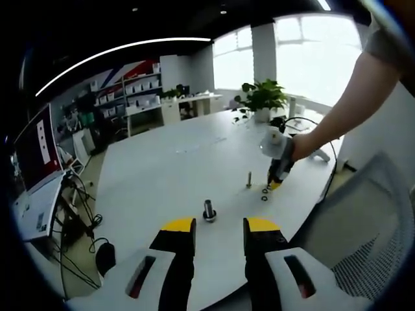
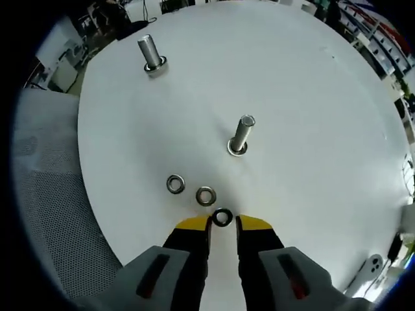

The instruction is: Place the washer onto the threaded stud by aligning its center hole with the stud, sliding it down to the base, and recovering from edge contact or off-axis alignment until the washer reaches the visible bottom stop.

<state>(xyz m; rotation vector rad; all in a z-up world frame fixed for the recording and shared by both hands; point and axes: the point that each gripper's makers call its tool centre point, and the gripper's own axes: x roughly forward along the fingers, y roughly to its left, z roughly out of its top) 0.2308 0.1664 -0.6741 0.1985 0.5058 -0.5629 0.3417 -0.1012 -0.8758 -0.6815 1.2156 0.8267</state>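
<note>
Right gripper view: three washers lie flat on the white table [image 2: 311, 84] just ahead of my right gripper [image 2: 222, 225]. The nearest washer [image 2: 222, 217] sits right at my yellow fingertips [image 2: 194, 225], in the gap between them. The jaws stand a little apart either side of it; I cannot tell whether they pinch it or only frame it. Second washer [image 2: 205, 195] and third washer [image 2: 175, 184] lie just beyond, to the left, apart from each other.

Threaded stud [image 2: 240, 136] stands upright farther out, slightly right, with a ring already at its base. Whether that is its own head or a seated washer, too small to say. A second stud [image 2: 152, 55] stands far left, near the table edge.

Left gripper view: my left gripper [image 1: 219, 234] hangs above the near table edge, jaws parted, holding nothing. The second stud [image 1: 209, 210] is just ahead of it; the threaded stud [image 1: 249, 179] stands beyond, with the right gripper [image 1: 273, 185] down at the washers [image 1: 265, 194] to its right.

Progress, as I judge it: early. Washer not lifted, not on the stud. Pickup, alignment over the stud and slide to base all remain.
</note>
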